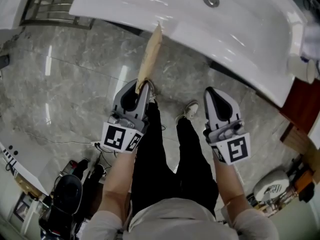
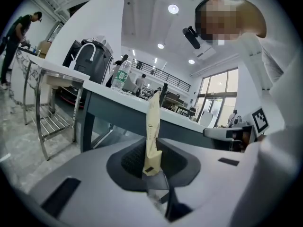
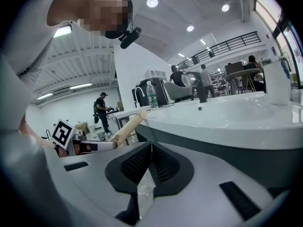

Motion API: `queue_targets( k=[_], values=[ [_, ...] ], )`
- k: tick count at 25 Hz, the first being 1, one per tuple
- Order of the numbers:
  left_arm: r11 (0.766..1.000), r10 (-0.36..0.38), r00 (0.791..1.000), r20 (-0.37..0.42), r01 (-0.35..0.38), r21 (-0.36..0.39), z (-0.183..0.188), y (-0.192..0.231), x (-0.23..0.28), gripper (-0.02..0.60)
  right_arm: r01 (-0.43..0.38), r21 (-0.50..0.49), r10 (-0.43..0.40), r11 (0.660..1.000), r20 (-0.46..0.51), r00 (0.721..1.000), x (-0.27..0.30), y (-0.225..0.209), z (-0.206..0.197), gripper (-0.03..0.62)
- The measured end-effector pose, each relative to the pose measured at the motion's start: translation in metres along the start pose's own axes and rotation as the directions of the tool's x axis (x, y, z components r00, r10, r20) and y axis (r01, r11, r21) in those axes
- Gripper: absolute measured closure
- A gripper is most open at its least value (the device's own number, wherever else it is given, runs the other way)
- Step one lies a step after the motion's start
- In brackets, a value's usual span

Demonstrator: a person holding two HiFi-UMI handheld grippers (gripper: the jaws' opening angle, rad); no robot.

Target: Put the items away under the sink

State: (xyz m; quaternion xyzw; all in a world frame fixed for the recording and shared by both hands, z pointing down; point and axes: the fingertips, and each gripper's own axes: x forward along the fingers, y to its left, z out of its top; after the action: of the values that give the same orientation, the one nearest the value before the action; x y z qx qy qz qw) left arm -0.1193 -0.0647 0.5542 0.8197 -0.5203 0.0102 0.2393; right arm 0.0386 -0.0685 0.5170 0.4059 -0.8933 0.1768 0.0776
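Showing a person standing in front of a white sink [image 1: 175, 15], one claw in each hand, both held level w/ each other just short of the sink's front rim.

L claw [image 1: 140, 87]: clenched on the lower end of a long tan packet [image 1: 150, 53]. The packet juts out past the claw tips, and in the head view its far tip reaches the sink's front rim; contact w/ the rim can't be told. In the left gripper view the pads [image 2: 138, 159] pinch the packet [image 2: 152, 124] from both sides, and it stands nearly upright against the sink's dark underside edge.

R claw [image 1: 210, 91]: clenched w/ nothing between the pads; in the right gripper view the two ribbed pads [image 3: 137, 163] meet in one thin line. It sits to the right of the packet, facing the sink's front.

Grey marble floor [image 1: 75, 69] lies below the sink; drain [image 1: 211, 0] sits at the sink's far side.
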Motion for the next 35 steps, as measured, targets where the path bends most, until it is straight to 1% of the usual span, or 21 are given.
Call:
queue_targets(
  k=[5, 10, 12, 16, 22, 25, 29, 35],
  values=[
    [0.999, 0.034, 0.999, 0.004, -0.034, 0.037, -0.021, 0.006, -0.016, 0.528, 0.016, -0.026, -0.017, 1.0, -0.04, 0.999, 0.003, -0.005, -0.027, 0.56],
    [0.998, 0.055, 0.998, -0.027, -0.055, 0.013, -0.061, 0.009, -0.013, 0.528, 0.025, -0.06, -0.028, 0.998, -0.058, 0.998, 0.001, -0.008, -0.047, 0.56],
    [0.999, 0.043, 0.998, -0.039, -0.043, 0.009, -0.077, 0.008, -0.002, 0.528, 0.024, -0.065, -0.028, 0.998, -0.054, 0.998, 0.004, -0.009, -0.053, 0.56],
    [1.0, -0.003, 0.996, -0.086, 0.004, 0.008, -0.117, 0.007, 0.023, 0.528, 0.026, -0.048, -0.028, 0.999, -0.049, 0.998, 0.012, -0.011, -0.068, 0.56],
    [0.999, -0.031, 0.994, -0.109, 0.032, 0.012, -0.153, 0.014, 0.04, 0.528, 0.045, -0.053, -0.047, 0.998, -0.035, 0.998, 0.015, -0.021, -0.092, 0.56],
    [0.999, -0.039, 0.994, -0.103, 0.042, 0.029, -0.163, 0.018, 0.051, 0.528, 0.056, -0.057, -0.058, 0.997, -0.026, 0.998, 0.017, -0.028, -0.103, 0.56],
    [0.998, -0.054, 0.993, -0.107, 0.058, 0.034, -0.172, 0.02, 0.07, 0.528, 0.068, -0.061, -0.069, 0.996, -0.009, 0.998, 0.022, -0.038, -0.117, 0.56],
    [0.997, -0.054, 0.991, -0.123, 0.06, 0.042, -0.188, 0.028, 0.099, 0.528, 0.096, -0.083, -0.095, 0.992, 0.018, 0.995, 0.027, -0.047, -0.123, 0.56]
  ],
)
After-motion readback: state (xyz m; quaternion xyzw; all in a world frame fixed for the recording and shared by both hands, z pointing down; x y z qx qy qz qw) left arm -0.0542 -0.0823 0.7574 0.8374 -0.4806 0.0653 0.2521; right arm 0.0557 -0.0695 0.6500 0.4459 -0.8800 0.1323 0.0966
